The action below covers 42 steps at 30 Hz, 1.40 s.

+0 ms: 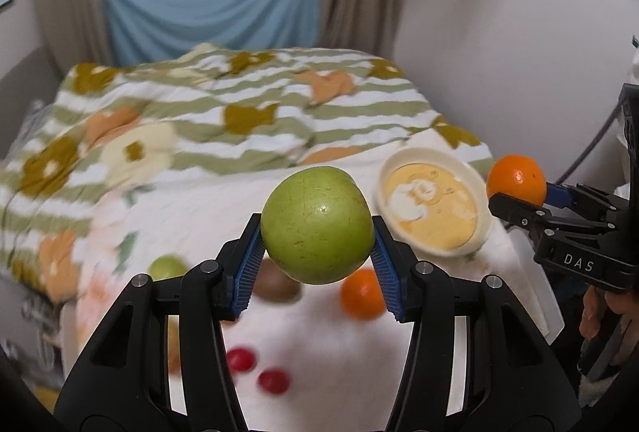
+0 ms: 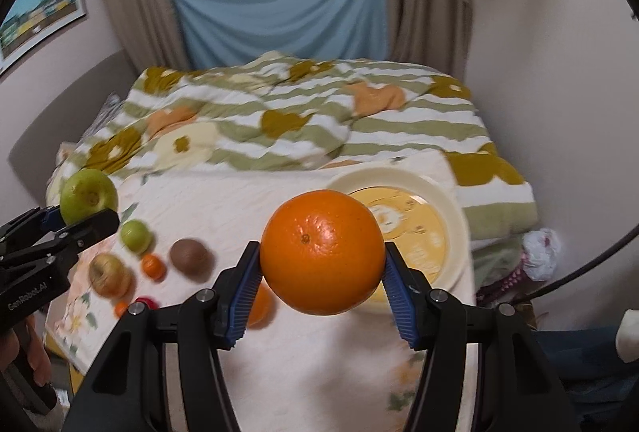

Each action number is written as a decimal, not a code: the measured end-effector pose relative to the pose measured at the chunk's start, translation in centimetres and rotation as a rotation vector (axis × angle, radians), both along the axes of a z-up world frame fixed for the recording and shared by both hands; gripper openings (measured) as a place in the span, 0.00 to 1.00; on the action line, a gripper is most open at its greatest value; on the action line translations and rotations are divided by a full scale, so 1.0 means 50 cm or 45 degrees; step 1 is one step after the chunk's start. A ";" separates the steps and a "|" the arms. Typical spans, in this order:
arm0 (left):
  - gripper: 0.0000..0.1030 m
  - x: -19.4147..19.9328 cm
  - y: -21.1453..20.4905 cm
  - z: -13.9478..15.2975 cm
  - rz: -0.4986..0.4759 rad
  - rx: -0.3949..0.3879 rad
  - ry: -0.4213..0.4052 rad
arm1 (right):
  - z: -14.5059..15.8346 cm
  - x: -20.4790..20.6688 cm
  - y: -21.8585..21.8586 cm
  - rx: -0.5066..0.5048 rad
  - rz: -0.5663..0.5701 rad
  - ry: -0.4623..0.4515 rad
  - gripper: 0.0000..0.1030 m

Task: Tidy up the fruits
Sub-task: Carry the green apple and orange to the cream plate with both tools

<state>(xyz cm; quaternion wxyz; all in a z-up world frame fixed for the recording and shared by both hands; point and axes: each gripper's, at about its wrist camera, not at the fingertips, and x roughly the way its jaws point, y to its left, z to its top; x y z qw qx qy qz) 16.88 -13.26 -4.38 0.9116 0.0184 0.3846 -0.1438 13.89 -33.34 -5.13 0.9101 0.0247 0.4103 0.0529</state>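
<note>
My left gripper (image 1: 318, 246) is shut on a large green apple (image 1: 318, 224) and holds it above the white cloth; it also shows at the left of the right wrist view (image 2: 86, 210), with the apple (image 2: 88, 195). My right gripper (image 2: 322, 268) is shut on a big orange (image 2: 323, 251), held up just left of the cream bowl (image 2: 453, 220); it shows at the right of the left wrist view (image 1: 519, 198), with the orange (image 1: 516, 179). The bowl (image 1: 485, 228) has a yellow inside and holds no fruit.
On the cloth lie a small green apple (image 2: 136, 235), a kiwi (image 2: 189, 257), a yellowish apple (image 2: 108, 274), a small tangerine (image 2: 153, 266), another orange (image 1: 361, 294) and two red fruits (image 1: 241, 359). A striped quilt (image 2: 303, 112) covers the bed behind.
</note>
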 end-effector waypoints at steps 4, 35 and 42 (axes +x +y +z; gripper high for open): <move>0.57 0.065 -0.071 -0.013 -0.121 0.001 0.025 | -0.005 0.037 -0.046 0.002 -0.093 0.009 0.53; 0.57 0.327 -0.420 -0.264 -0.764 0.194 0.298 | -0.126 0.112 -0.220 0.068 -0.542 0.135 0.53; 1.00 0.311 -0.434 -0.253 -0.761 0.245 0.226 | -0.123 0.098 -0.235 0.086 -0.555 0.109 0.53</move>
